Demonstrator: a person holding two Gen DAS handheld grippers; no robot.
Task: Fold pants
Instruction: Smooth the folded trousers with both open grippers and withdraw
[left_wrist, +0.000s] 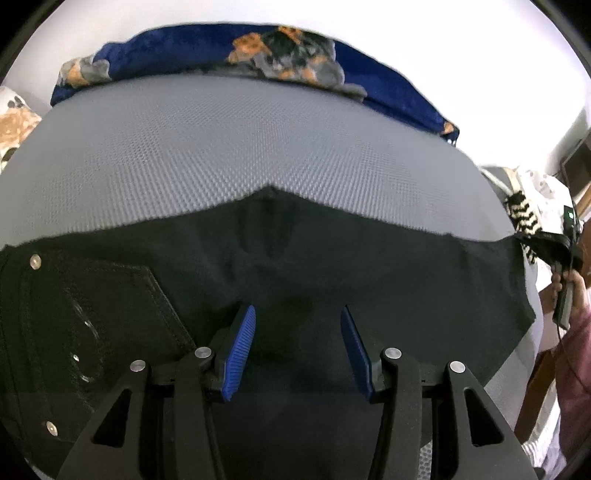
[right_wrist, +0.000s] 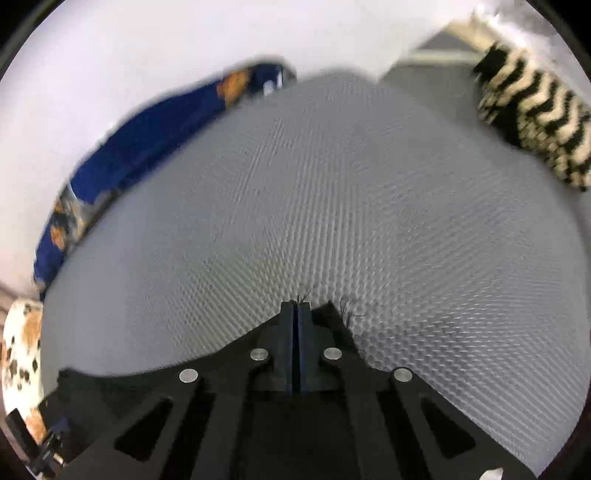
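Black pants (left_wrist: 303, 258) lie spread across a grey textured mattress (left_wrist: 229, 147), with a back pocket and metal rivets at the left. My left gripper (left_wrist: 297, 314) is open, its blue pads (left_wrist: 240, 350) just above the black cloth near the middle of the pants. In the right wrist view my right gripper (right_wrist: 295, 306) is shut on a frayed edge of the pants (right_wrist: 332, 317), held low over the grey mattress (right_wrist: 332, 184). The cloth drapes back under the gripper, mostly hidden.
A blue patterned blanket (left_wrist: 184, 48) lies along the far edge of the mattress and shows in the right wrist view (right_wrist: 147, 147) too. A black-and-cream zigzag cloth (right_wrist: 535, 122) lies at the right. A person's hand with a phone (left_wrist: 565, 295) is at the far right.
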